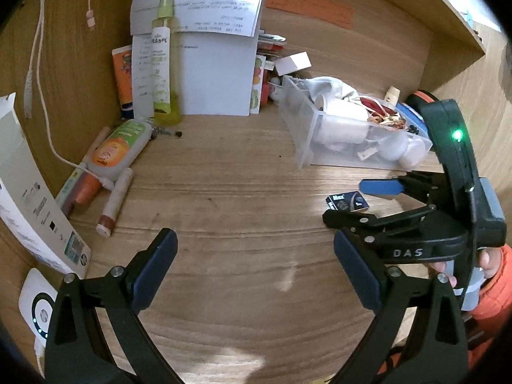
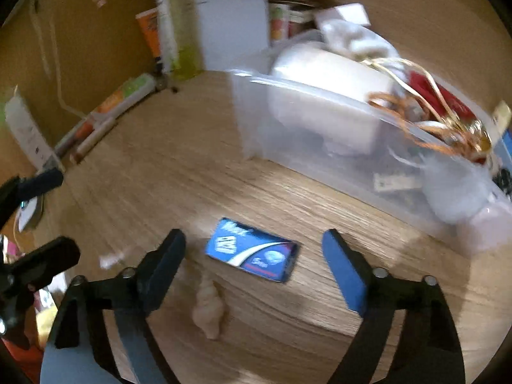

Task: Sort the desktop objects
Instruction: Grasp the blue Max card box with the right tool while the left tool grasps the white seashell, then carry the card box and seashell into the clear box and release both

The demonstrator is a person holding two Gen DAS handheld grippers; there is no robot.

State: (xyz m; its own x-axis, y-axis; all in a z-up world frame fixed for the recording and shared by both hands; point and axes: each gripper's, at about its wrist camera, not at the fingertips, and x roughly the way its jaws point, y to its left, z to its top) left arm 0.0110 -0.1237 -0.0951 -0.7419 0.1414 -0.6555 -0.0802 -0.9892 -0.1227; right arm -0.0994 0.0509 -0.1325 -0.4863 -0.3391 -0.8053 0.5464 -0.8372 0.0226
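Right gripper (image 2: 252, 252) jaws wide apart, w/ blue staple box (image 2: 252, 254) flat on desk (image 2: 160, 172) betw. pads, untouched. Left gripper (image 1: 256, 256) open, empty.

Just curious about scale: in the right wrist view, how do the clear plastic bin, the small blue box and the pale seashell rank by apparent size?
1. Clear plastic bin
2. Small blue box
3. Pale seashell, though nearness to the camera enlarges it.
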